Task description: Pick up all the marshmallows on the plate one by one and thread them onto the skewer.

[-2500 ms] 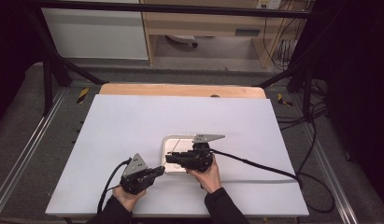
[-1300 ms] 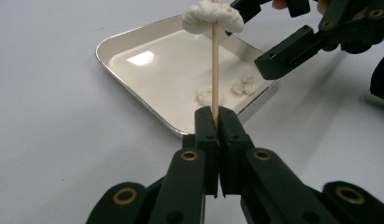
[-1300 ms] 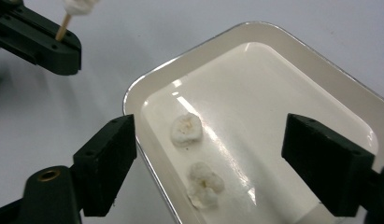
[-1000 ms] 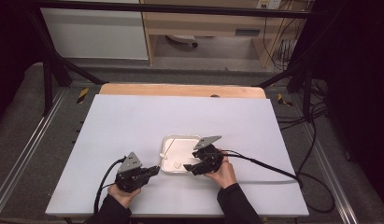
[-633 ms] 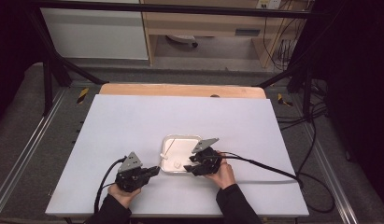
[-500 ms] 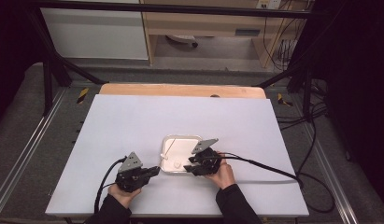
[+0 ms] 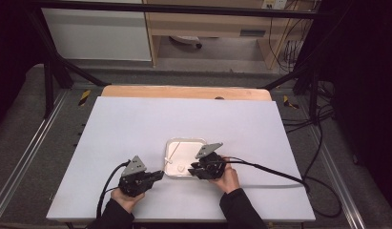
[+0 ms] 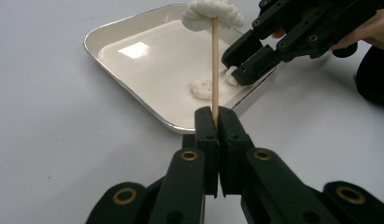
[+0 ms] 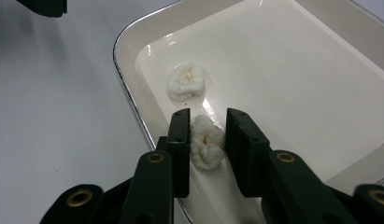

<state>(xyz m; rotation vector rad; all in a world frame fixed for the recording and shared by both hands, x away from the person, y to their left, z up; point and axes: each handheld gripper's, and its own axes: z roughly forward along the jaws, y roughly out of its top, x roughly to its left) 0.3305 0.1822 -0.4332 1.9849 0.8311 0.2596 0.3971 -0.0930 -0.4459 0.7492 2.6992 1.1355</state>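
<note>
While two white puffy pieces lie in the near corner of the shallow white tray [image 9: 292,60], the nearer piece [image 9: 206,142] sits between the jaws of the right gripper [image 9: 206,149], whose jaws have just been closing around it; a slight gap is visible on the right side, so a firm pinch cannot be confirmed, and the piece rests on the tray floor just inside the rim. The second piece [image 9: 185,82] lies a little farther in, apart from the jaws and untouched. Judged from this arrangement, the right gripper is placed low over the tray corner in order to lift the nearer piece out. The left gripper [image 8: 216,122] has its jaws pressed together on the lower end of a thin wooden skewer [image 8: 215,70], which stands upright with a similar white piece [image 8: 212,14] already seated at its top; it appears held steady just outside the tray so that further pieces can be threaded on. On the high view, the tray rests on the white table [image 7: 136,124] near its front edge, with the left gripper [image 7: 158,175] just beside the tray and the right gripper [image 7: 192,168] at its near right edge.
</note>
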